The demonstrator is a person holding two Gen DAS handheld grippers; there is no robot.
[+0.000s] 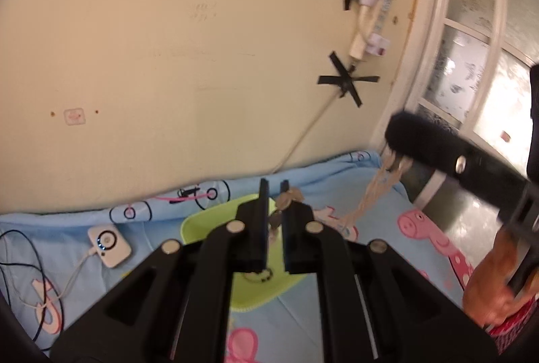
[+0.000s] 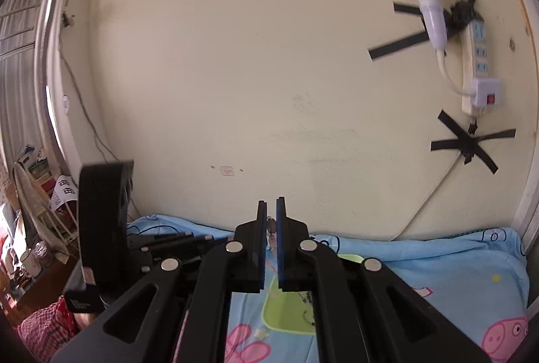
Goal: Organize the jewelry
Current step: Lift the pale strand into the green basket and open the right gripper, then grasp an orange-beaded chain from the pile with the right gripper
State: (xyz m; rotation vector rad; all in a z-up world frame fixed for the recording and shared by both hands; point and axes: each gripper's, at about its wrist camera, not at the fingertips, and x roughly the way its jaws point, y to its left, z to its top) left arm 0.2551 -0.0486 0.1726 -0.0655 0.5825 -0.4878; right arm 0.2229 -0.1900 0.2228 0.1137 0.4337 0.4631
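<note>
I had the left gripper (image 1: 274, 194) clamped on one end of the thin gold-coloured beaded chain (image 1: 362, 198) and the right gripper (image 2: 271, 211) pinching the other. It hung limp between them above the lime-green plastic tray (image 1: 202, 221), running toward 2 o'clock in the left view. I judged it light, slack and snag-prone, best held at the ends.

Open air ahead to the wall (image 2: 235, 76); the taped power strip (image 2: 476, 66) perhaps juts out.
</note>
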